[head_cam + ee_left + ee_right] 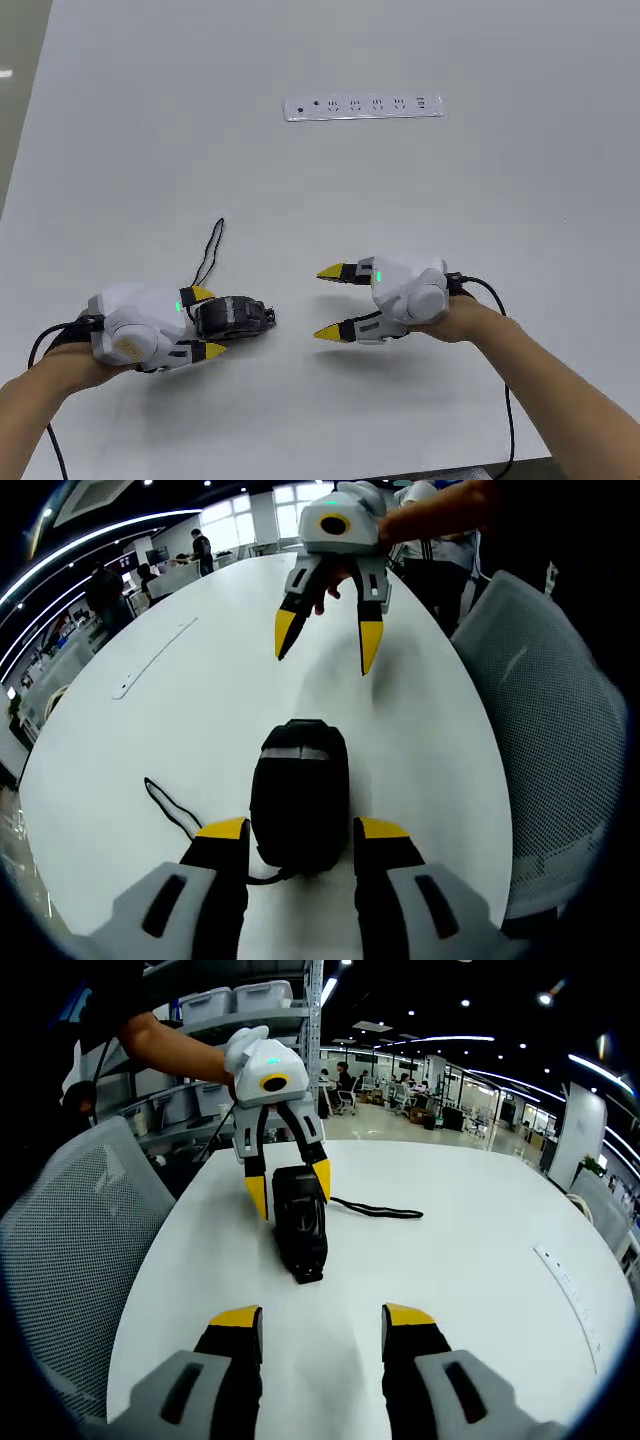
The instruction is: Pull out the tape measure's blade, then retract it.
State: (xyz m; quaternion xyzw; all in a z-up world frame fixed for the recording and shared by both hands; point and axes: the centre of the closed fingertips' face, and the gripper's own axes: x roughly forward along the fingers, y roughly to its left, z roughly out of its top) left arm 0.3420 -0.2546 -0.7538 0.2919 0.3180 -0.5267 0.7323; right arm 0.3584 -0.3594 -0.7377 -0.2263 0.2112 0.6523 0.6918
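Black and compact, the tape measure (235,316) lies on the white bench (420,200) at 8 o'clock in the head view. Its case is pinched between the jaws of the left gripper (210,322), and a thin strap (208,255) trails toward 12 o'clock. The right gripper (324,302) is at 3 o'clock of the case, apart from it, jaws spread and empty. A power strip (362,106) lies well off at 12 o'clock.

In the left gripper view the case sits clamped between the yellow tips, the other gripper facing it at 12 o'clock.

In the right gripper view no blade shows outside the case. By my judgement the case is secured, but pulling out and retracting both remain.
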